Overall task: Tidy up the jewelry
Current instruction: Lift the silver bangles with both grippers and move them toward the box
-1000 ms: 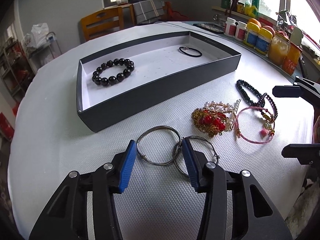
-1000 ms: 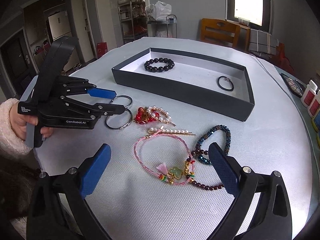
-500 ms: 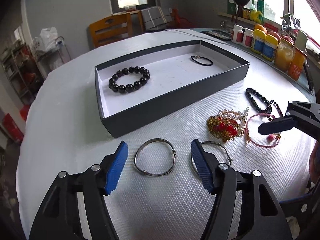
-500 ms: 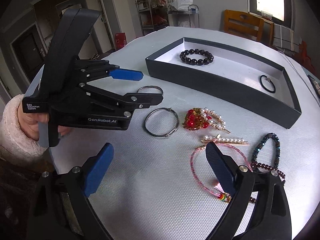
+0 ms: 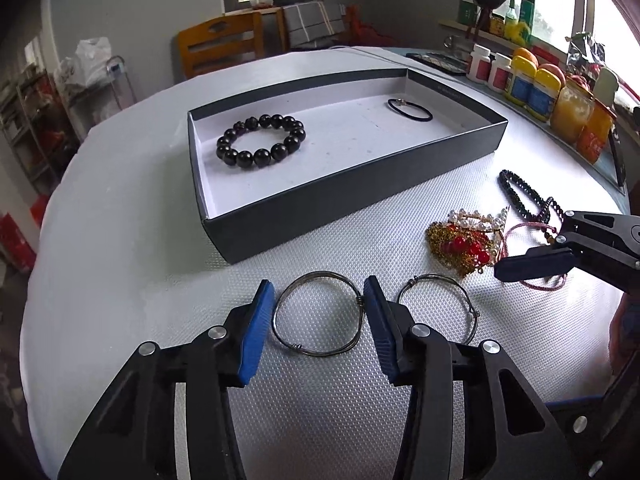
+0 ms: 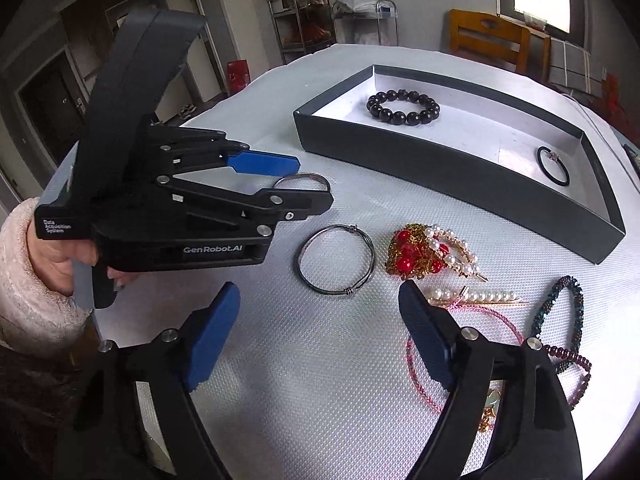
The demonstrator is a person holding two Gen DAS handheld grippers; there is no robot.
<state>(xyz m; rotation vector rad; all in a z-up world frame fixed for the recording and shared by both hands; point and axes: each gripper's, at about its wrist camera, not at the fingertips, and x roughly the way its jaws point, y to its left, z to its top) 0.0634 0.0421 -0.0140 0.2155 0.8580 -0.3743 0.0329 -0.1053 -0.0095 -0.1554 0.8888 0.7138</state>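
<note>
Open dark box (image 5: 360, 196) at table centre as collecting tray: black bead bracelet (image 5: 260, 141) and thin black band (image 5: 410, 110) already inside

Remaining pieces loose on mat in front of box, within reach, probably awaiting transfer

Left gripper (image 5: 318, 312) closing astride near silver bangle (image 5: 318, 314), right pad touching rim, left pad just beside: not yet clamped

Second bangle (image 6: 337, 259) beyond right gripper (image 6: 316, 322), near its gap, untouched; jaws closing on nothing

Red-and-pearl cluster (image 6: 424, 250), pink cord bracelet (image 6: 500, 322) beside right finger
</note>
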